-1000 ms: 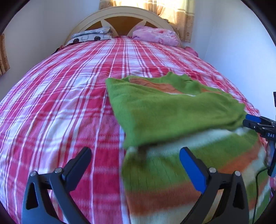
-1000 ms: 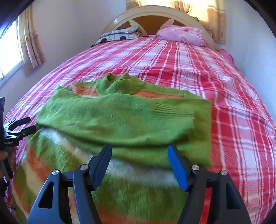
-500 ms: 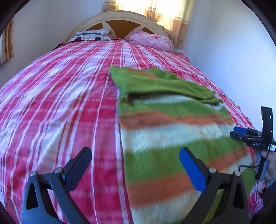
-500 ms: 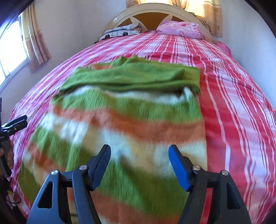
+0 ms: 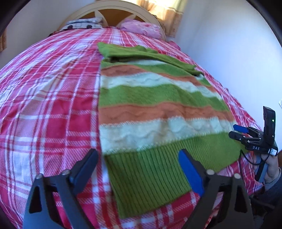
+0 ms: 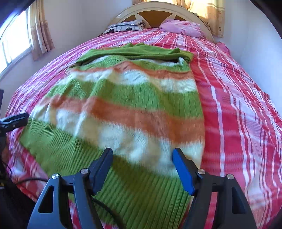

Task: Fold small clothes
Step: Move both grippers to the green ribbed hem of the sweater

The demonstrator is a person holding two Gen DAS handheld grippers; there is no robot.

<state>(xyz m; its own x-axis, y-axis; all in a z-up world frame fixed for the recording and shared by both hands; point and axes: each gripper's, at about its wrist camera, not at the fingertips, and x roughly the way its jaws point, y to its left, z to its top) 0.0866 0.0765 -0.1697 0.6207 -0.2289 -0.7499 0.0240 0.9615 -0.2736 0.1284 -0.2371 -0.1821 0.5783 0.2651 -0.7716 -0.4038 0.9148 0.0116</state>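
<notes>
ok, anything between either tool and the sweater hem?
Nothing visible. The left tool is open over the hem's left corner of the sweater, its jaws having just been closing with nothing gripped. The right tool is open over the hem's right side. Only bare bedspread lies around it.

White walls (image 5: pixel 220 52), sunlit curtained windows (image 6: pixel 15 44), a bed's arched cream headboard (image 6: pixel 158 12) and pink pillow (image 6: pixel 183 26)

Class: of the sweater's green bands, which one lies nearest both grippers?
The ribbed green hem band, at the sweater's near edge; the other green bands lie farther up.
</notes>
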